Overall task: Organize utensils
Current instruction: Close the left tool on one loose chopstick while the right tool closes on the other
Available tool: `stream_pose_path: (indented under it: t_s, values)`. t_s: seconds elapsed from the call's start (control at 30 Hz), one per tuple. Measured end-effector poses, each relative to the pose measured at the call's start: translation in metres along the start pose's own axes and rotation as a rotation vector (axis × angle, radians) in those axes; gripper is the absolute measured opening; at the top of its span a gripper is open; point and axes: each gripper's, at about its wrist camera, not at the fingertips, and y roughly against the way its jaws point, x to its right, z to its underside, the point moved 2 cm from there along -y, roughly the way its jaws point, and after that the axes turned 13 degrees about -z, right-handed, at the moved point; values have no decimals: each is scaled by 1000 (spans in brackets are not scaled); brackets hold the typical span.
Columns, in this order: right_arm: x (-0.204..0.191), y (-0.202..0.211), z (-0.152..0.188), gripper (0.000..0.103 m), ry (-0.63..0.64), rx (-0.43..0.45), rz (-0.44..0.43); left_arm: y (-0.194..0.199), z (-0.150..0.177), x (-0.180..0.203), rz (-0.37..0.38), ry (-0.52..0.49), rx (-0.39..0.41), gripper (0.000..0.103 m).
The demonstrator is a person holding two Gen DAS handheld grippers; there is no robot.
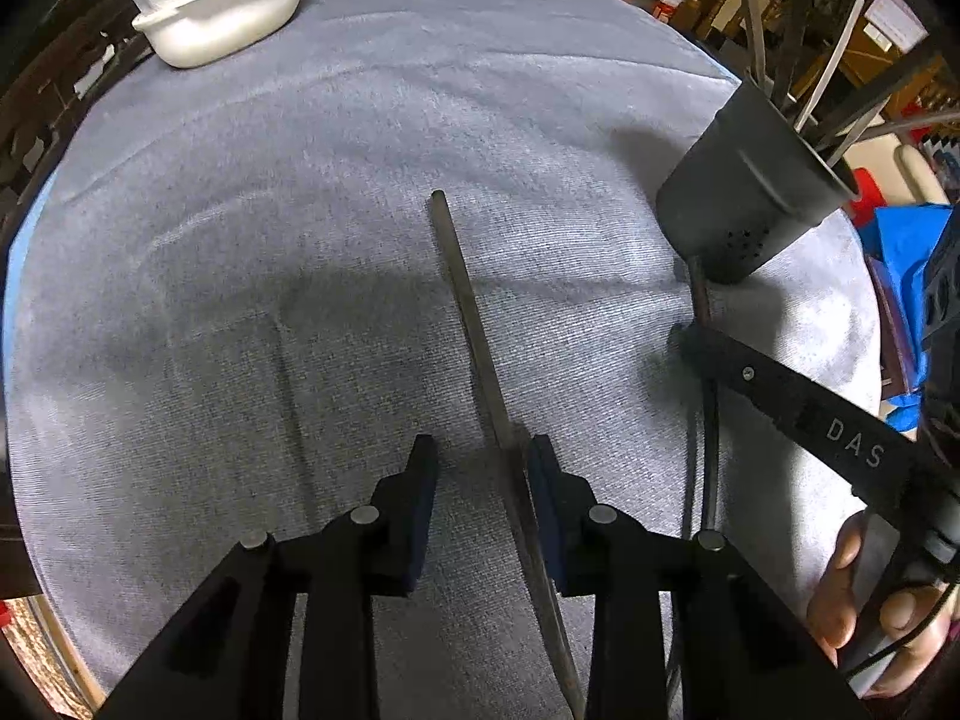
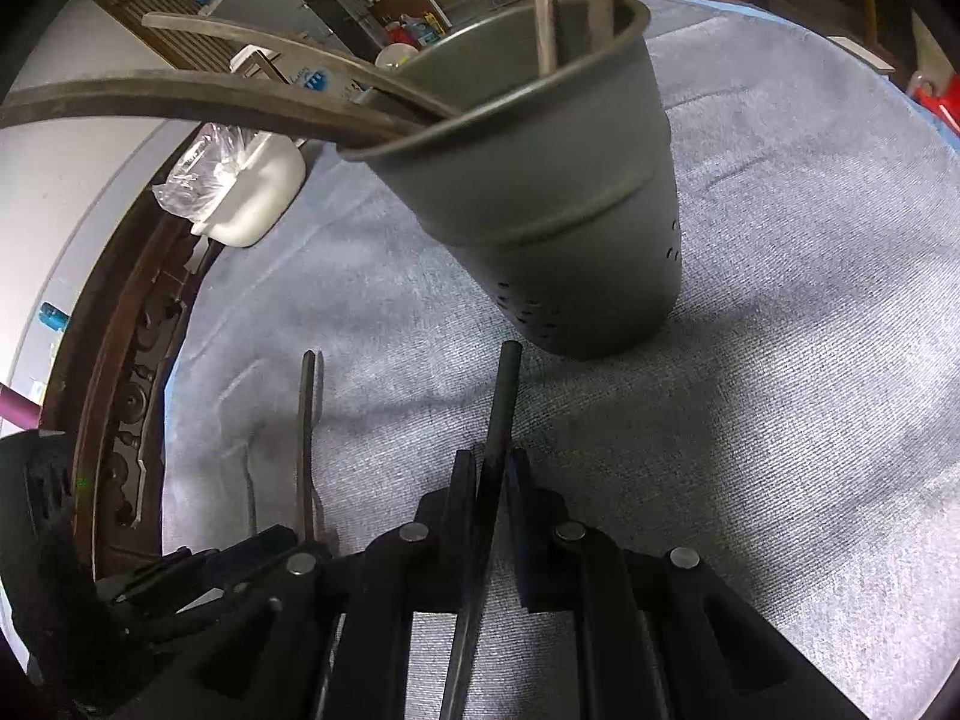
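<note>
Dark metal utensil handles are the objects being sorted. One thin, flat handle lies along the grey tablecloth between the fingers of the left gripper, pointing away from the camera; it sits close against the right-hand finger, and the jaws stand moderately wide, so nothing is clamped. A second, rounder handle is pinched between the narrowly set fingers of the right gripper, its tip pointing toward the base of a grey perforated utensil holder that stands upright on the cloth just beyond it. Several utensils already lean out of the holder's mouth, including long curved handles sweeping left. Both handles look stiff, slim, light and probably smooth, so they could swivel or slip in a loose pinch; a grip across the flat sides, near the middle of the shaft, seems the safest hold. The left gripper is held low and nearly level over the table, aimed across it. The right gripper also sits low, angled slightly down at the holder, with the person's fingers visible wrapped around its grip in the left camera. A white tub holding crinkled clear plastic rests at the table's far edge, well apart.
</note>
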Motion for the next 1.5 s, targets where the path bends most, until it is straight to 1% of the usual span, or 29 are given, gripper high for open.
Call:
stream_pose_path:
  t_s: [0.03, 0.1, 0.23, 0.3, 0.4, 0.53, 0.57, 0.63, 0.67, 0.7, 0.77, 0.9, 1.0, 1.07, 1.13, 1.2, 1.27, 1.3, 1.33, 1.37, 1.4, 1.43, 1.5]
  values:
    - [1, 1, 0, 14, 0, 0, -3, -2, -3, -4, 29, 5, -9, 37]
    - [2, 1, 0, 14, 0, 1, -8, -3, -6, -9, 83, 15, -30, 44]
    - [2, 2, 1, 14, 9, 3, -7, -8, -16, -20, 164, 49, -97, 49]
    - [2, 2, 1, 14, 9, 2, -9, -10, -22, -22, 178, 61, -126, 50]
    - [3, 2, 1, 14, 11, -2, -11, -13, -29, -26, 183, 87, -150, 50]
    - [4, 2, 0, 14, 10, -10, -20, -14, -39, -29, 167, 109, -141, 50]
    - [4, 2, 0, 14, 12, -12, -21, -14, -38, -29, 159, 104, -135, 49]
    - [2, 2, 0, 14, 33, -17, -18, -13, -40, -26, 118, 83, -118, 37]
    - [0, 1, 0, 14, 47, -18, -16, -14, -43, -24, 102, 75, -114, 25]
    - [-1, 1, -1, 14, 54, -17, -19, -15, -44, -27, 103, 77, -115, 18]
    - [-6, 0, -1, 14, 65, -9, -41, -18, -43, -34, 138, 81, -127, 11]
    - [-28, -3, -2, 14, 132, -1, -71, -15, -41, -45, 120, 59, -117, 10]
    - [-40, -13, -1, 14, 140, -19, -98, -13, -41, -55, 120, 53, -115, 10]
    - [-45, -21, 1, 14, 138, -32, -80, -15, -43, -63, 123, 48, -125, 10]
    - [-44, -19, 2, 14, 124, -31, -54, -16, -43, -67, 141, 66, -138, 10]
    - [-44, -9, 0, 14, 124, -8, -58, -14, -44, -74, 157, 87, -132, 10]
    - [-42, 1, -2, 14, 118, 4, -48, -13, -46, -81, 179, 115, -140, 14]
    - [-40, 6, -4, 16, 113, 4, -46, -11, -44, -85, 189, 125, -142, 17]
    - [-37, 9, -6, 21, 105, 0, -44, -6, -40, -87, 194, 136, -140, 21]
    - [-32, 11, -7, 26, 89, -4, -38, -6, -40, -88, 190, 144, -138, 29]
    - [-28, 11, -6, 42, 70, -8, -35, -6, -41, -90, 183, 154, -138, 35]
    - [-26, 11, -6, 66, 53, -9, -39, -8, -39, -88, 174, 166, -141, 35]
    - [-23, 13, -3, 68, 31, 18, -63, -11, -40, -88, 159, 176, -145, 35]
